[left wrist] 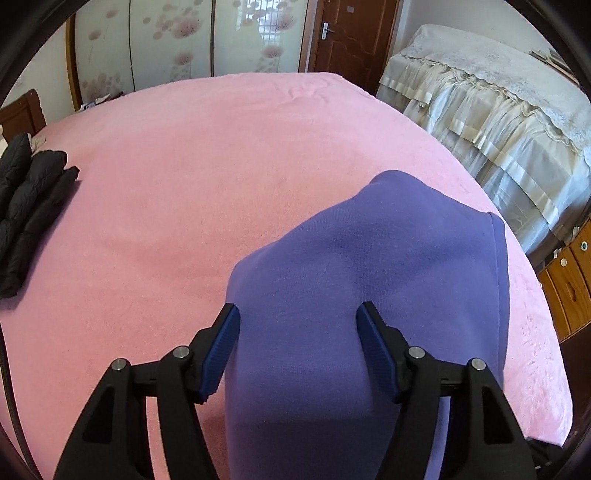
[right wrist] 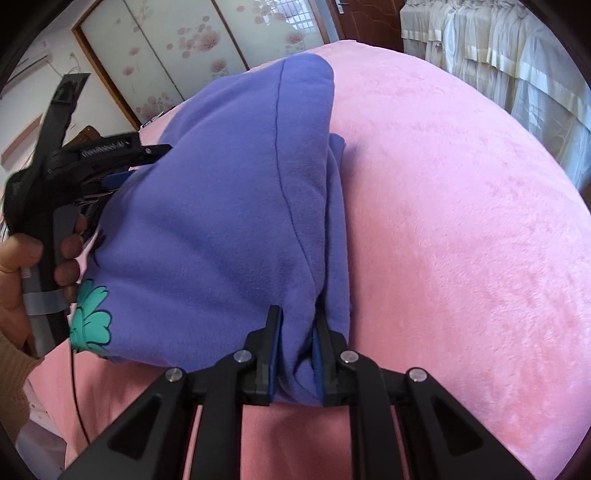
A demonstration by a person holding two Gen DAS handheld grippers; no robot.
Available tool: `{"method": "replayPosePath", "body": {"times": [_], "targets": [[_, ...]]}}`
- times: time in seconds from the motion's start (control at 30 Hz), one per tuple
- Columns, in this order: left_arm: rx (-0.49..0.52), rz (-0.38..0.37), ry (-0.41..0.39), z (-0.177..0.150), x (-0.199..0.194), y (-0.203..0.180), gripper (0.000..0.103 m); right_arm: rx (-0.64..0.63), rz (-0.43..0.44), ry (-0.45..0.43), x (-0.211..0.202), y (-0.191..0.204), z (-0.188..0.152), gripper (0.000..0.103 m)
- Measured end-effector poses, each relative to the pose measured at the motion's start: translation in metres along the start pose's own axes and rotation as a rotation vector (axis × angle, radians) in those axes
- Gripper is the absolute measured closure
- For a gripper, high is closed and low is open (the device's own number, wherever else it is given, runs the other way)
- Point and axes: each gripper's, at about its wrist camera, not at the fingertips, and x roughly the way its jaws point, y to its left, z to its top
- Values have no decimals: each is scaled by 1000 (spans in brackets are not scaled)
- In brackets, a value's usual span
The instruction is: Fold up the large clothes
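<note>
A purple sweatshirt (left wrist: 369,251) lies folded in a thick bundle on the pink blanket (left wrist: 184,166) of a bed. My left gripper (left wrist: 299,325) stands wide open over its near end. The cloth fills the gap between the blue pads, and the left pad sits at the garment's edge. In the right wrist view the sweatshirt (right wrist: 221,203) shows a green flower print (right wrist: 90,317). My right gripper (right wrist: 297,332) is shut on a bunched fold at its near right corner. The left gripper (right wrist: 122,166), held by a hand (right wrist: 22,266), is at the garment's left side.
A black quilted jacket (left wrist: 26,206) lies folded at the bed's left edge. Lace-covered furniture (left wrist: 498,110) and wooden drawers (left wrist: 569,280) stand to the right of the bed. Flowered wardrobe panels (left wrist: 184,40) and a brown door (left wrist: 354,33) are beyond it.
</note>
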Motion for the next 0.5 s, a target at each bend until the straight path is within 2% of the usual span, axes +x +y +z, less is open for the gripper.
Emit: {"method": "replayPosePath", "body": {"times": [0.2,0.33,0.37,0.5], "targets": [[-55,-38,-1,-1,-7,18,37,-79,-44,-68,-42,27,35,85],[-63,-37,-3,-4,-6,21,32,-100,-173,-111,-47,42,65,85],[-54,-34,-9,-5,-7,20,32,-85,-182,-112,-50,43,67,85],[-27,-10,-30,-7,-6,17,28,-42,-97,-157,-53,41,85,85]]}}
